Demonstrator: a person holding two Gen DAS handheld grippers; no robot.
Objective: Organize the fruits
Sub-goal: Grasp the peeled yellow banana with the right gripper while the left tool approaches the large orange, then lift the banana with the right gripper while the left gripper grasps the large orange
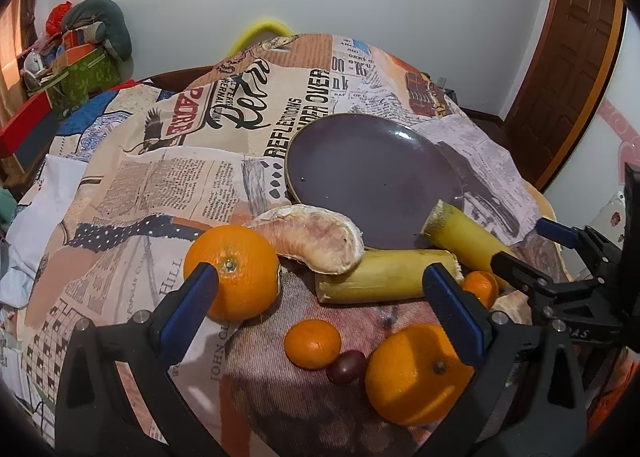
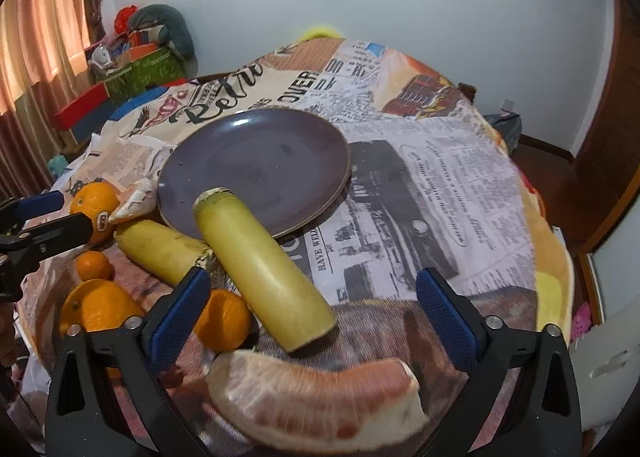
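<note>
Right gripper (image 2: 312, 313): jaws spread wide, nothing between the pads; left gripper (image 1: 320, 297): jaws likewise released, holding nothing.

Key relation, right side: a yellow-green cane section (image 2: 264, 265) lies directly ahead between the right jaws, long axis running away from them and tilted to the left; near cut end sits inside the gap, far end rests over the rim of the purple plate (image 2: 256, 165); judged nearer the right gripper than the left, so the right looks the better placed to take it; the axis runs roughly along the fingers, so a grasp across its width seems feasible without much turning.

Just below the right jaws: a peeled pomelo wedge (image 2: 316, 405), pale pink, curved, lying crosswise. Left of the left pad: a small mandarin (image 2: 222, 319); beyond it a second cane section (image 2: 160, 249).

Left side: a large orange (image 1: 232, 271) touches or sits just behind the left pad, cannot tell which; another large orange (image 1: 416, 373) under the right pad; between the jaws a small mandarin (image 1: 313, 343) with a dark grape (image 1: 346, 367) touching it.

Plate empty, farther out on the desk (image 2: 440, 185), which is draped in a newsprint-pattern cloth; judged: no fruit yet sorted onto it.
</note>
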